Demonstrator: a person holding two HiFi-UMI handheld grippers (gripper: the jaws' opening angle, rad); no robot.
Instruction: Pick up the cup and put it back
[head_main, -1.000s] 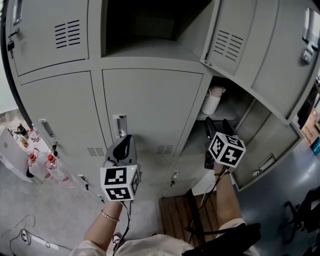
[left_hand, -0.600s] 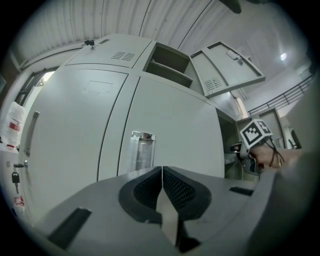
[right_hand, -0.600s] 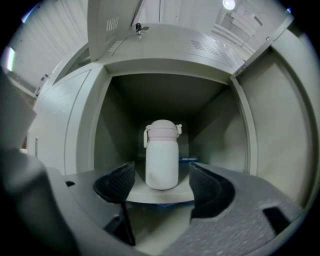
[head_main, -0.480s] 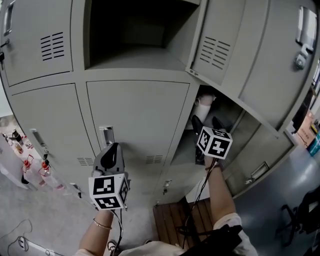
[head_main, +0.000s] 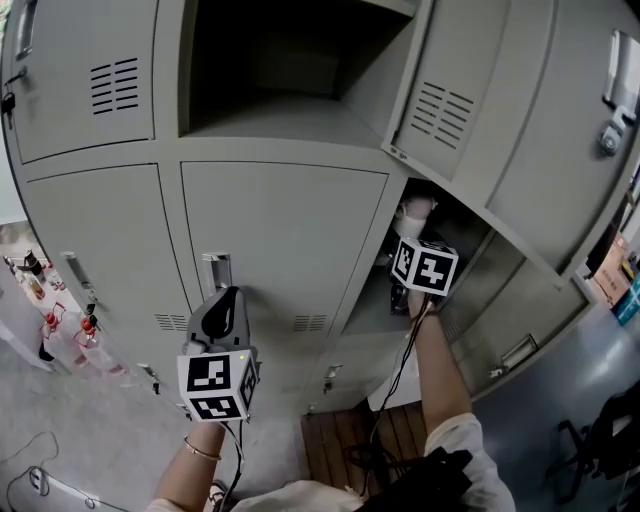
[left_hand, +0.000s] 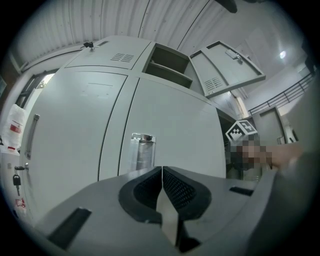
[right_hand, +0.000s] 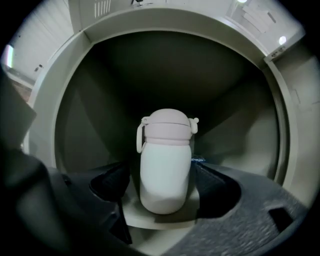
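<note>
My right gripper (right_hand: 161, 174), its jaws just opening, is straddling the pink-lidded cup (right_hand: 165, 160) untouched, and an off-centre squeeze is risking toppling it.

One cup (right_hand: 165, 167) inside the locker (head_main: 280, 230); two tools: left tool (left_hand: 162, 185) outside the locker, right tool (right_hand: 162, 190) reaching inside.

No legible text, brand or number in any view. Left marker cube (head_main: 218, 385) and right marker cube (head_main: 425, 267) carry black-and-white square patterns only, no characters.
</note>
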